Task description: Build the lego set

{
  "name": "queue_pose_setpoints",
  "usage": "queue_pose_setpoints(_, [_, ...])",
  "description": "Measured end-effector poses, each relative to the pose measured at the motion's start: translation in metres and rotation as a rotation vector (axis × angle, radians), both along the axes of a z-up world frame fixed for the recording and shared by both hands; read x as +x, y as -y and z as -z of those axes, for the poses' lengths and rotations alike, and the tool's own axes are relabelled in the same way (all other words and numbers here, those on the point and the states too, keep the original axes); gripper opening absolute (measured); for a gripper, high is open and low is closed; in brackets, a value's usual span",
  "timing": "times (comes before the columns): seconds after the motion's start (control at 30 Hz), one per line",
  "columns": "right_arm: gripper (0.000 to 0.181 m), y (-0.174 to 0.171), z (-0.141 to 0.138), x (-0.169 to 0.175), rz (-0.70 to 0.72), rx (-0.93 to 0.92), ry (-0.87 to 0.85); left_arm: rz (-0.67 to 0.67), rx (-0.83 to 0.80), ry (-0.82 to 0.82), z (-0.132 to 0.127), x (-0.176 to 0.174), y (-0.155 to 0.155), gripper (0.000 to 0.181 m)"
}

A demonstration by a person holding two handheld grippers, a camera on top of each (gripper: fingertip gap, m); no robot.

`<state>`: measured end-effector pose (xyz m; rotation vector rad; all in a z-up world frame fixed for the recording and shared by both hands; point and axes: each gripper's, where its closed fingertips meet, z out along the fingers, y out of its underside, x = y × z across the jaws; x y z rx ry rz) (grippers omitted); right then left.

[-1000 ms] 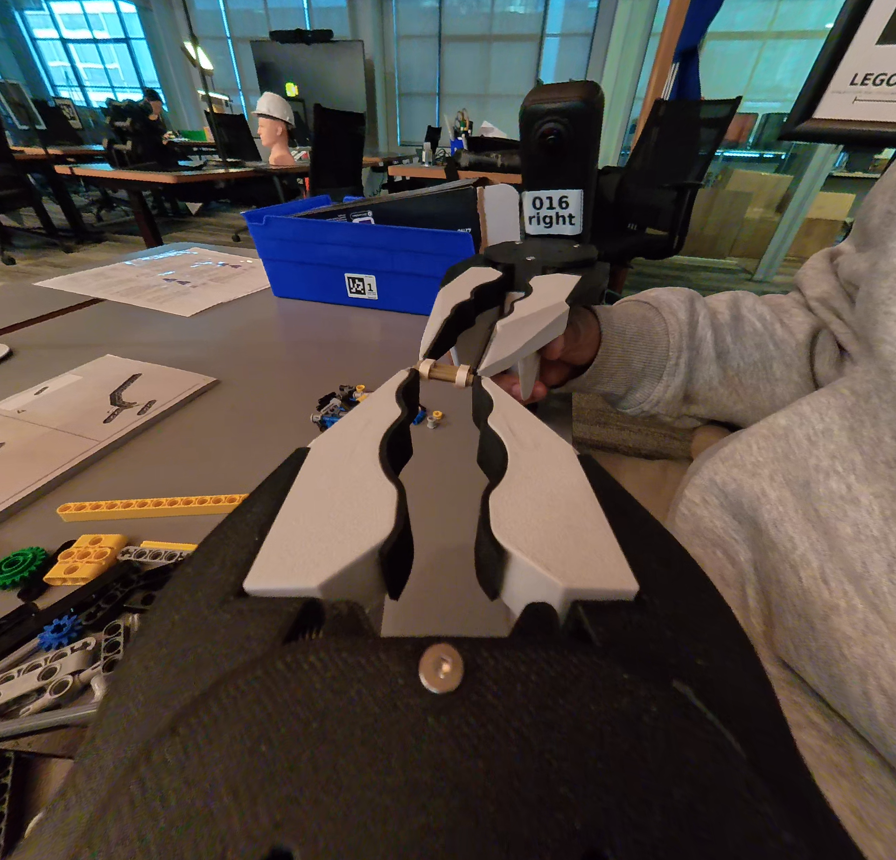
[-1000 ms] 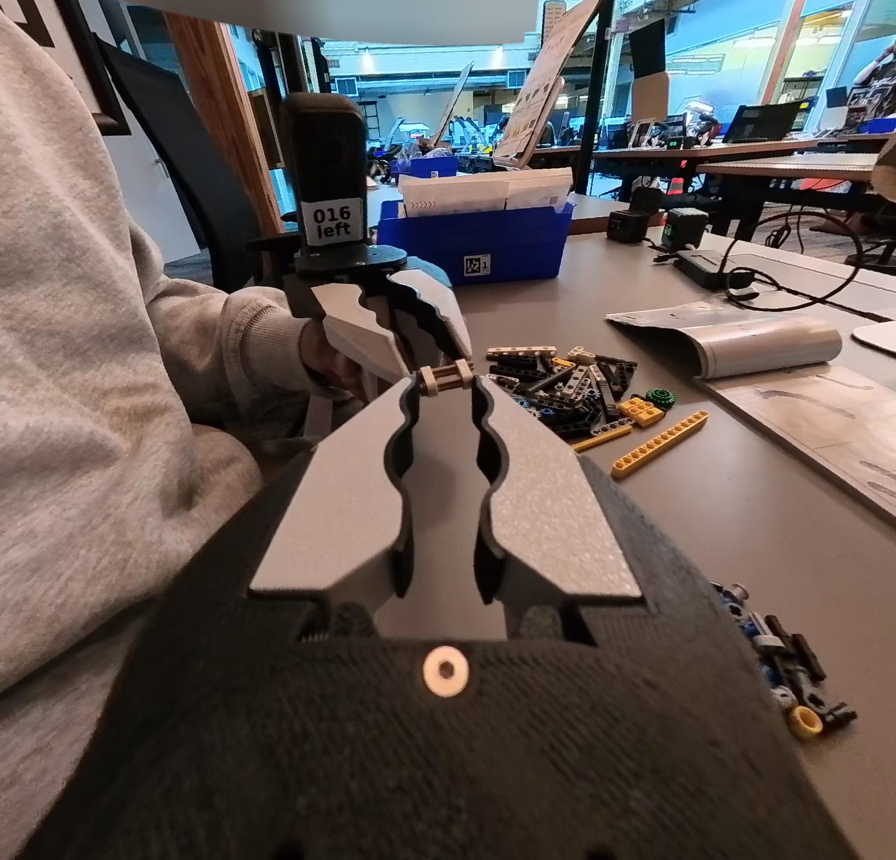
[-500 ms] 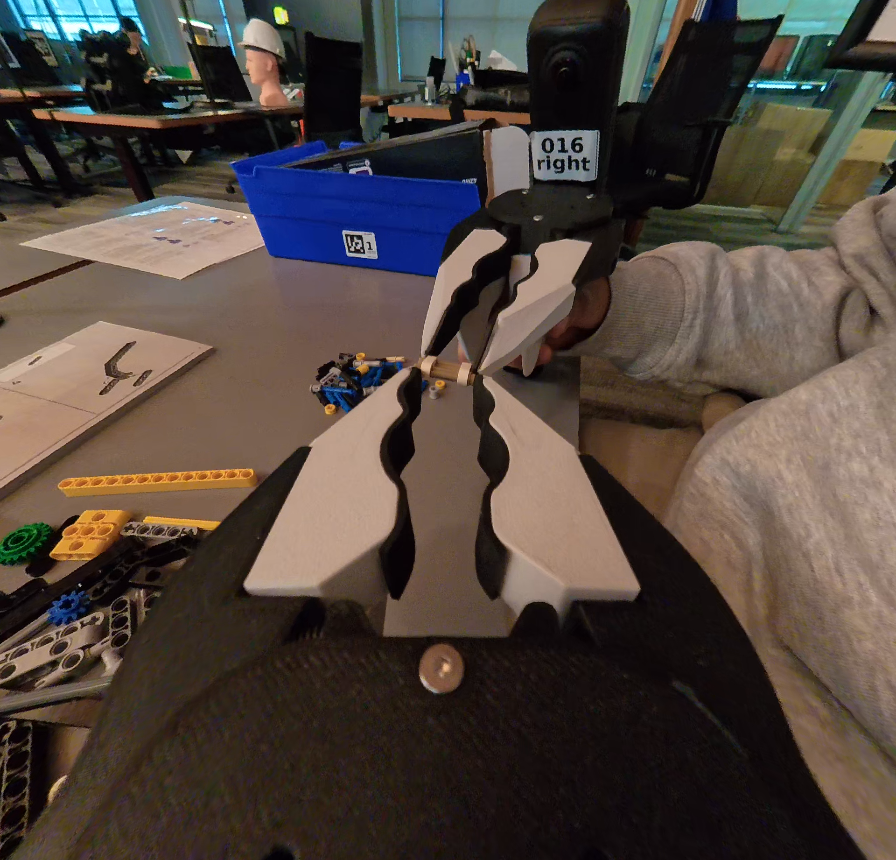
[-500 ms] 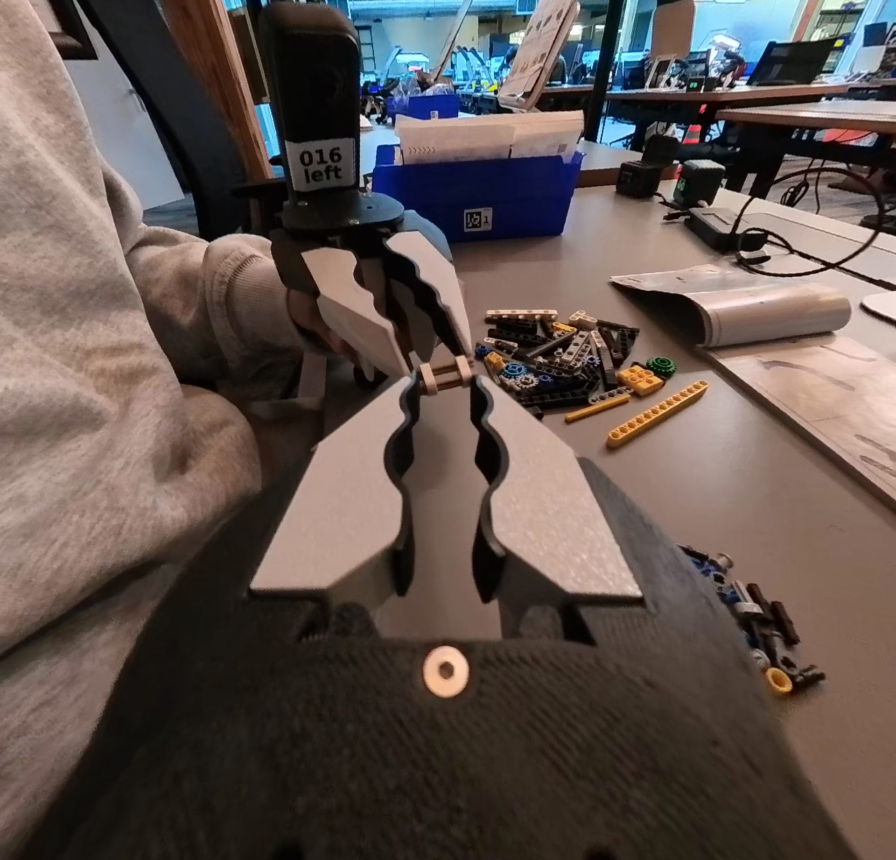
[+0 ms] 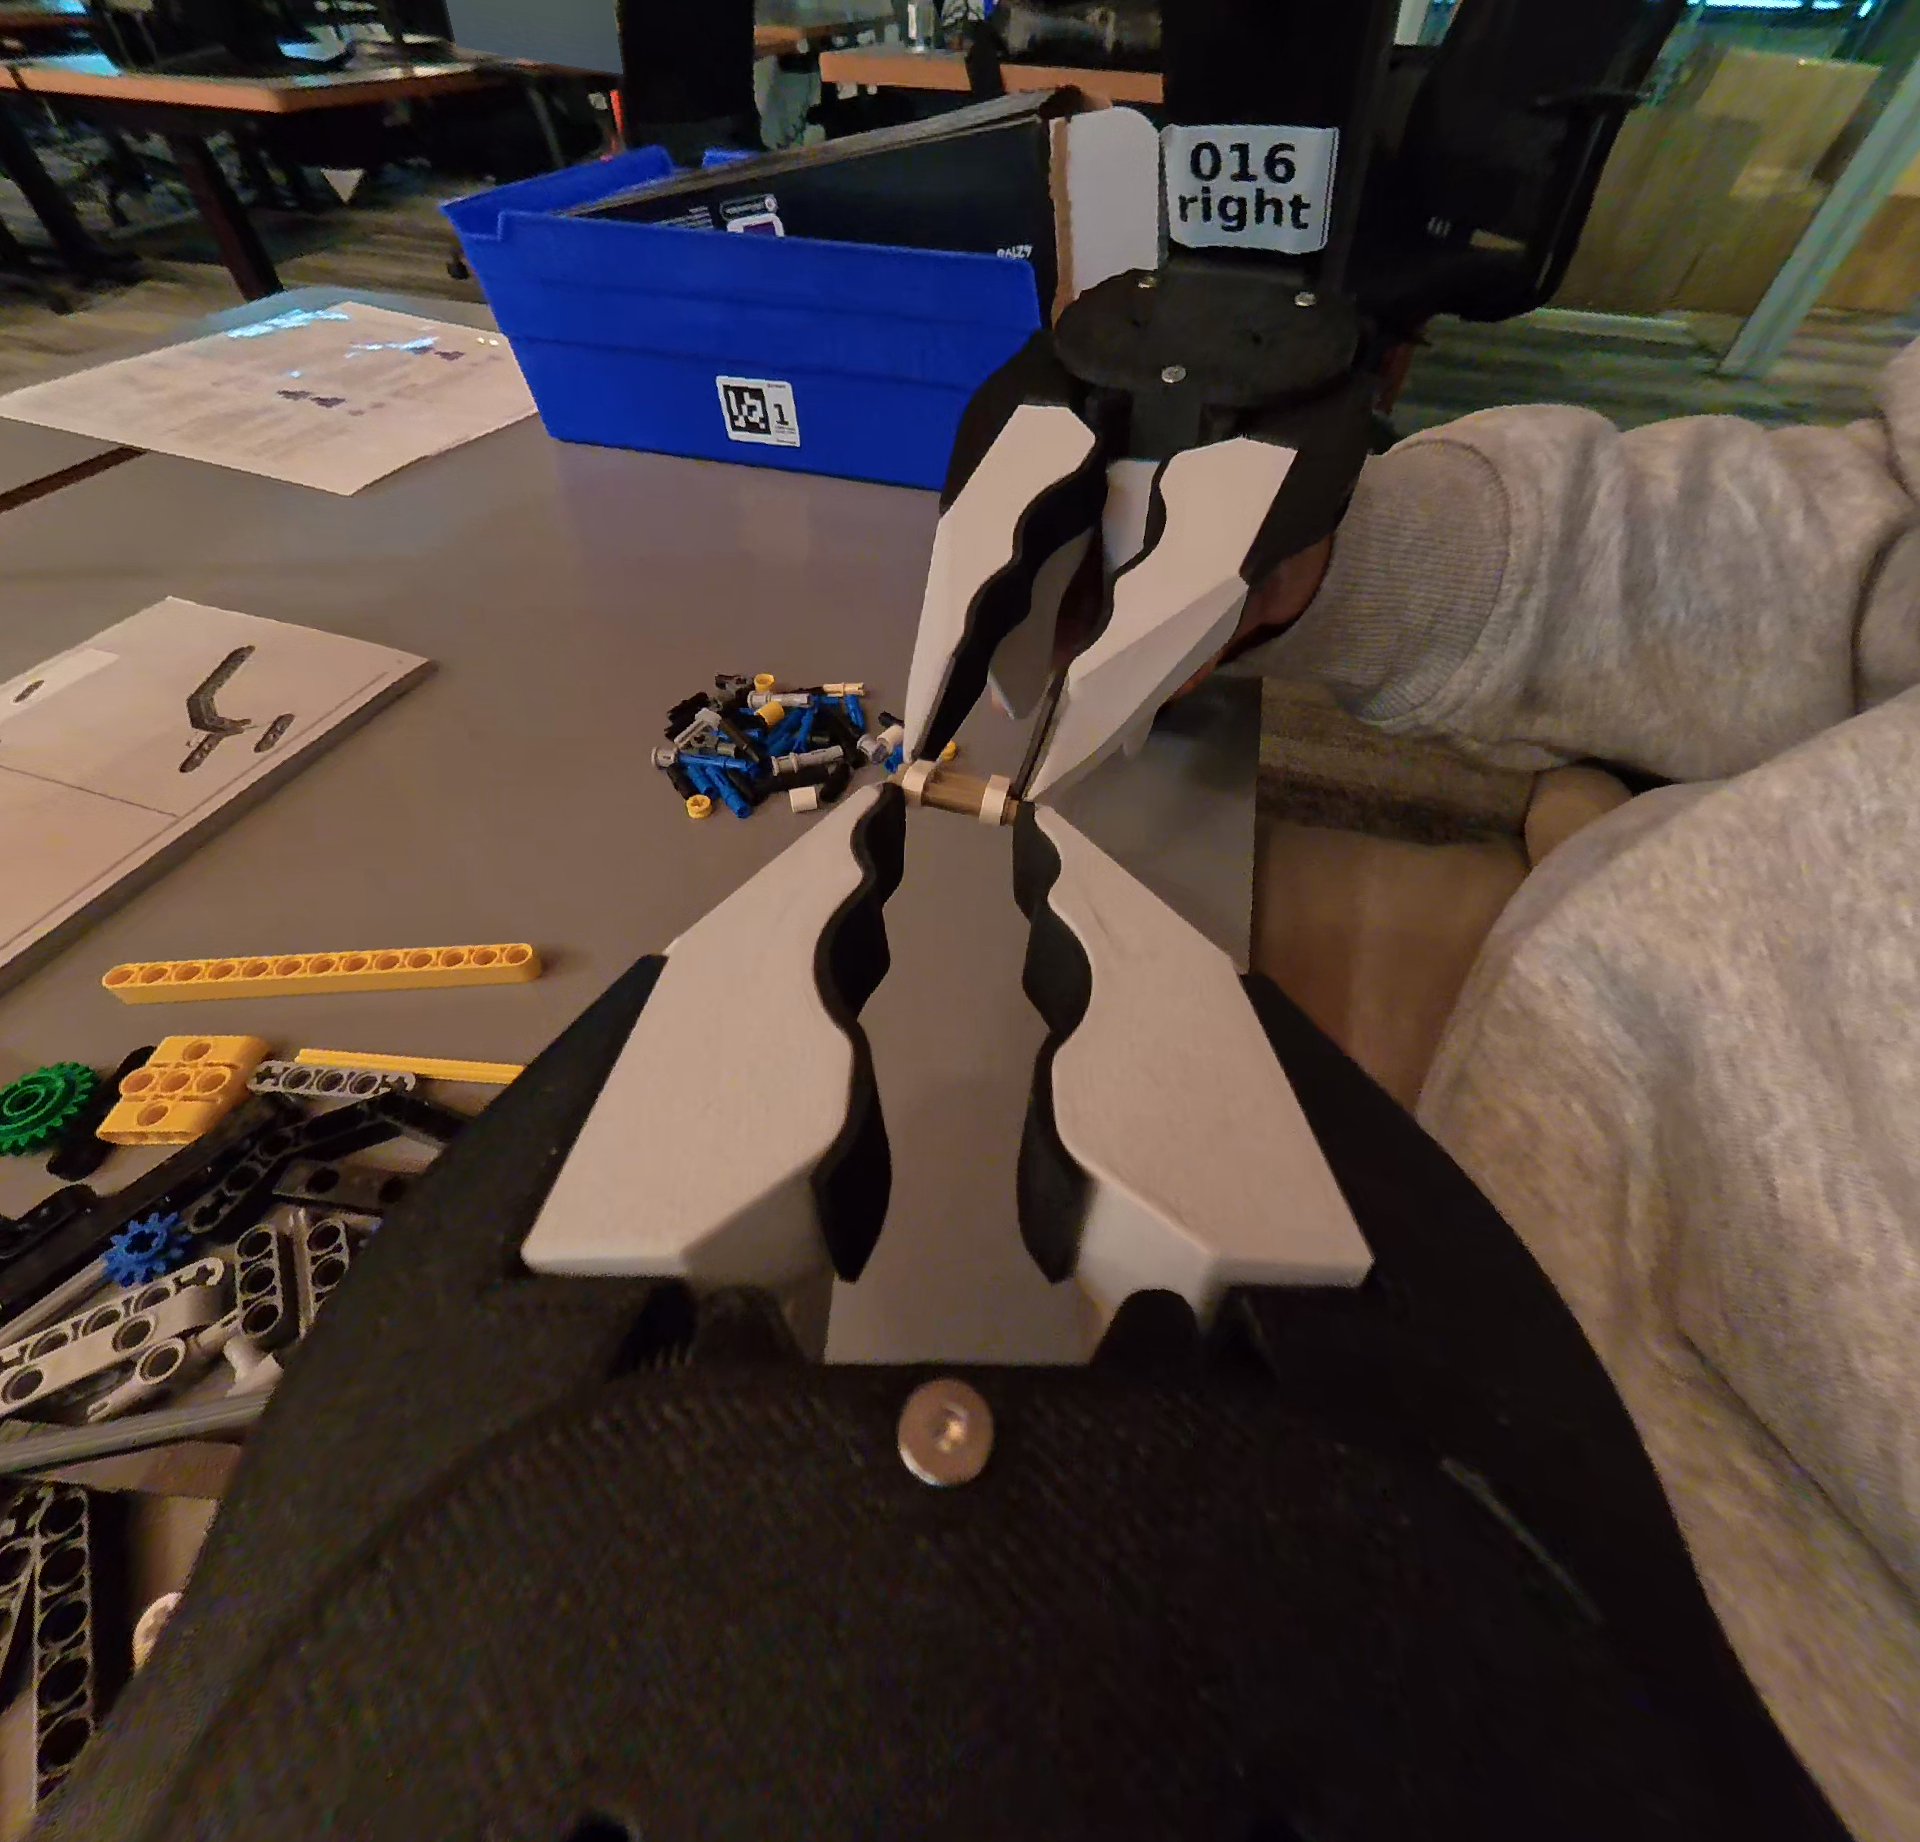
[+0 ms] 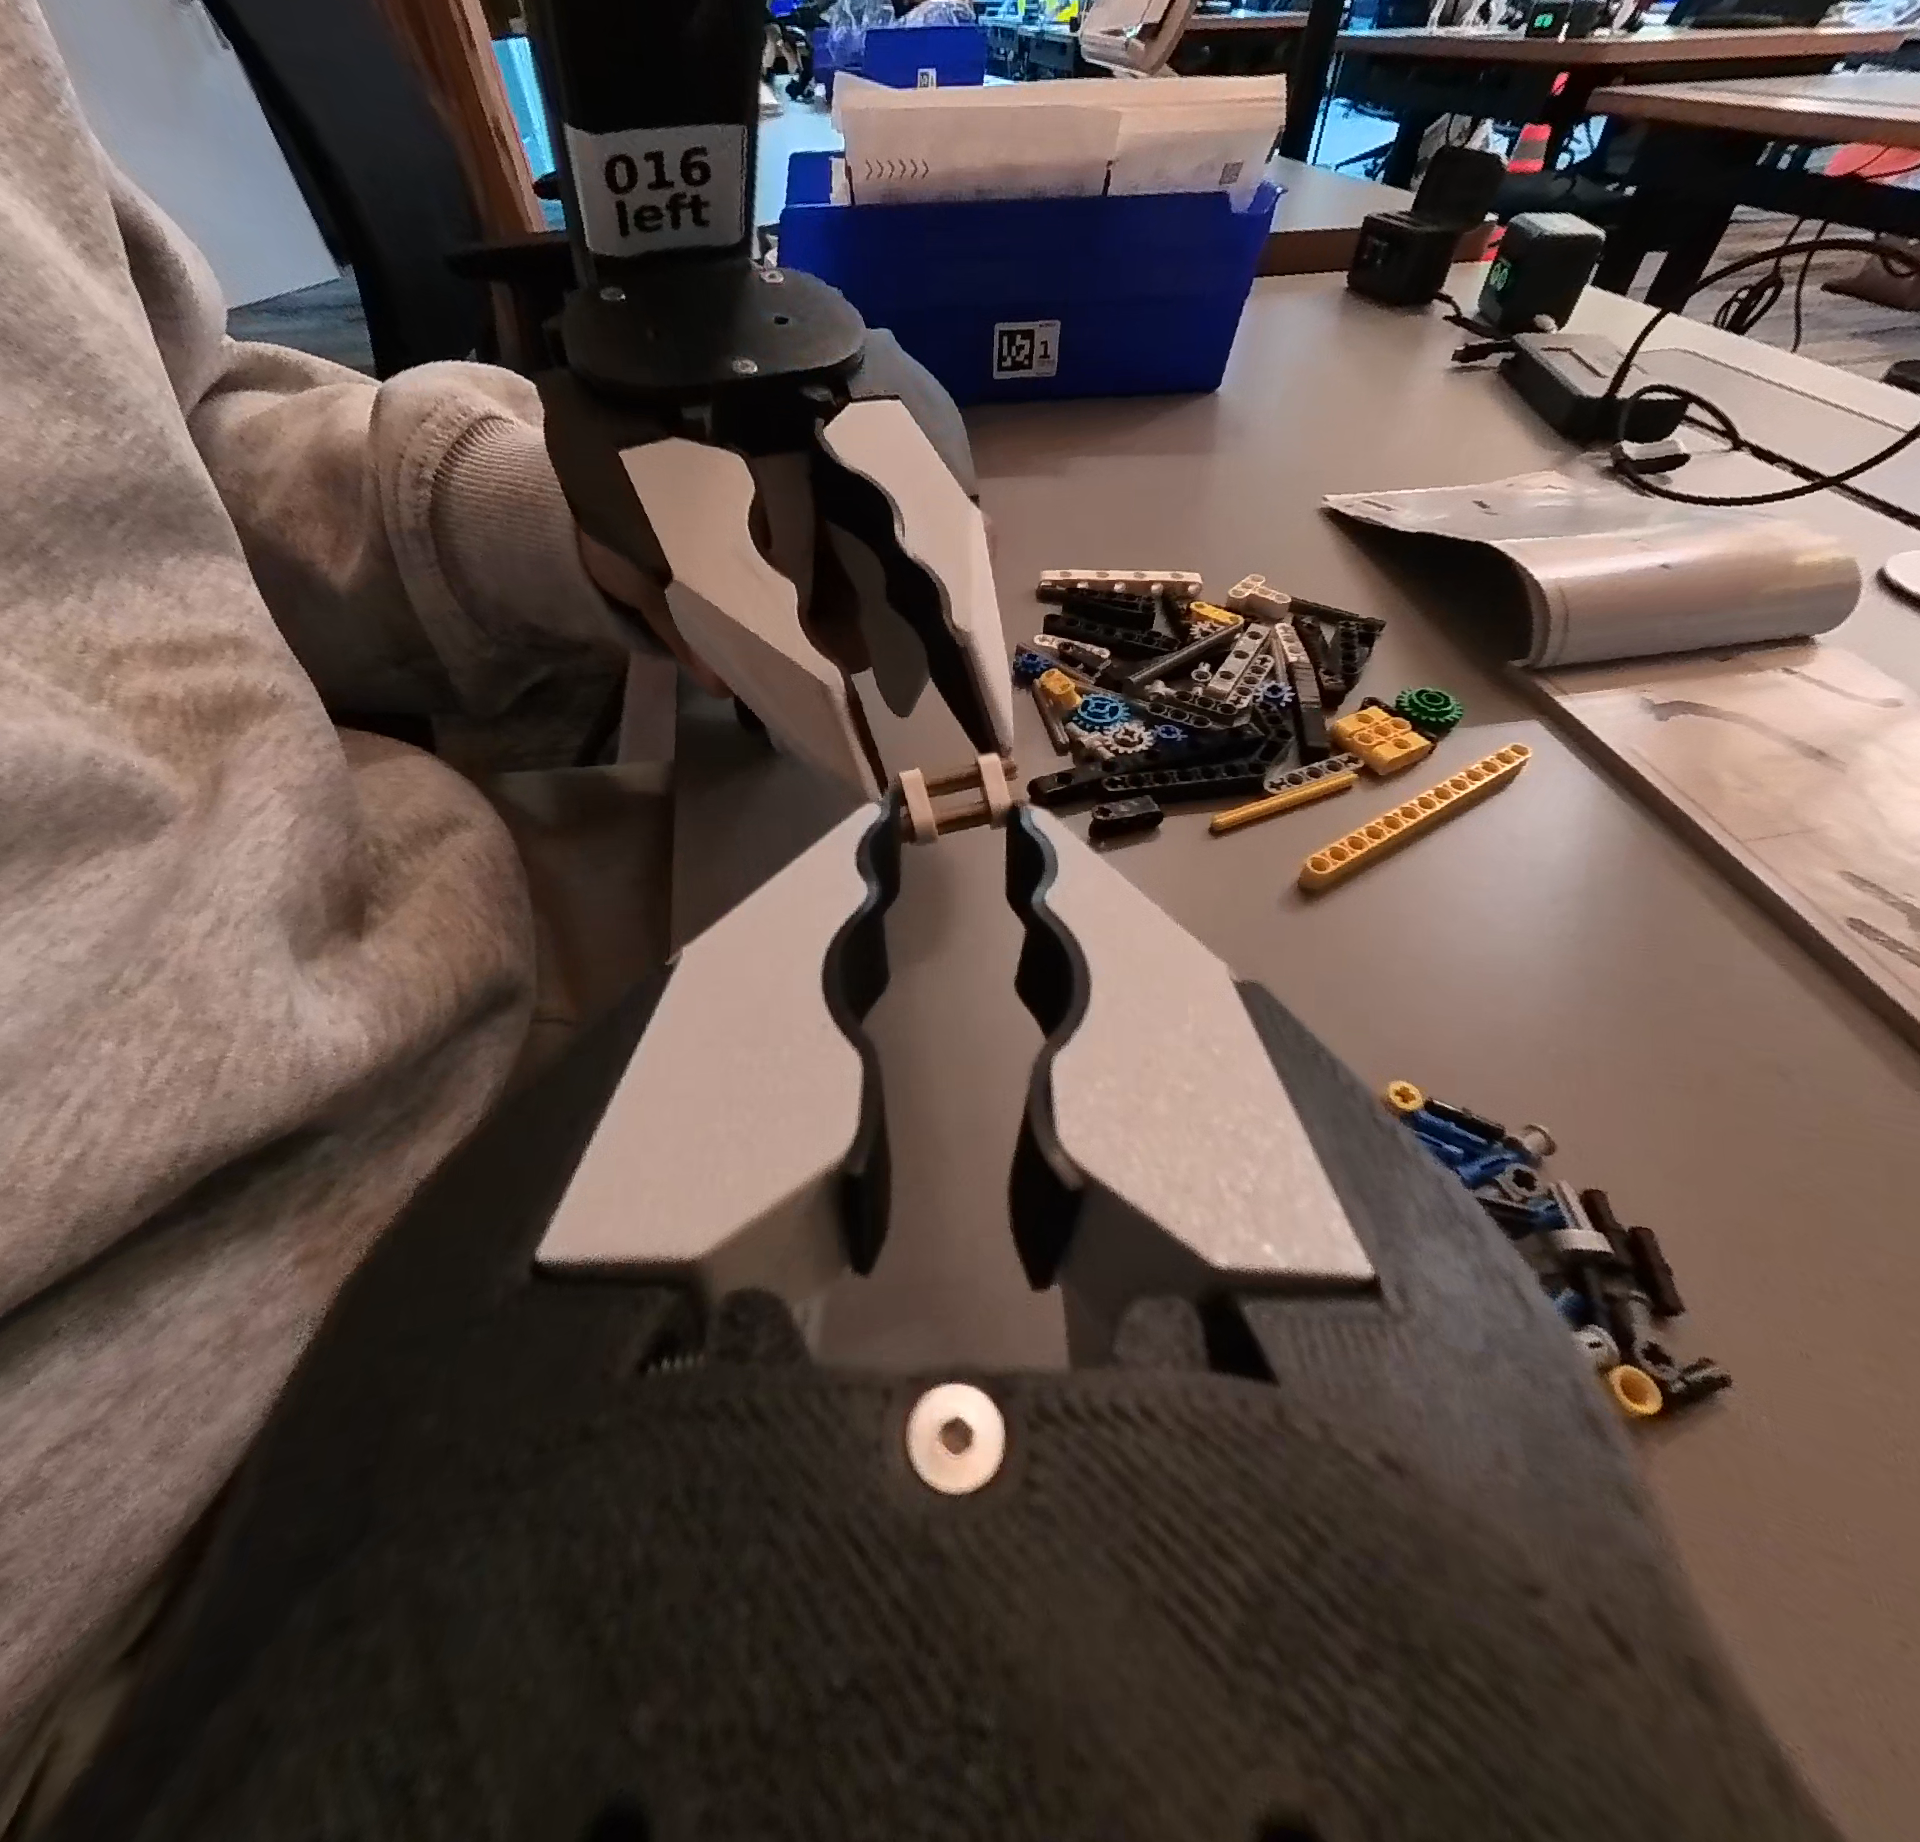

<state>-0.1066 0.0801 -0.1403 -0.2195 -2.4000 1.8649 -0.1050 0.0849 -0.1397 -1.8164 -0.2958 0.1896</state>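
Note:
A small tan axle piece with a pale bush at each end is held in the air between both grippers, above the grey table's near edge. My left gripper is shut across its ends from below. My right gripper comes from the far side and grips the same piece, tip to tip with the left. In the right wrist view the piece sits between my right gripper and the left gripper. A person's hands in grey sleeves hold both.
A pile of small blue, black and yellow pins lies just beyond the grippers. A heap of black and grey beams and gears, a long yellow beam and a green gear lie nearby. There is also an open instruction booklet and a blue bin. Left and right tips are no more than a few centimetres apart.
Both grippers have stayed locked together on the axle piece and sunk and tilted towards the table. More of the tabletop shows. Neither grip has changed.

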Motion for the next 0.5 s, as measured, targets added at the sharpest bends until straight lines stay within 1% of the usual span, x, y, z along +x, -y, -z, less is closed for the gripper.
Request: queue_pose_setpoints(0.5, [0.019, -0.0016, 0.0075, -0.0002, 0.006, 0.068, -0.021, -0.004, -0.051, 0.017, 0.0076, -0.0007, -0.001, 0.021])
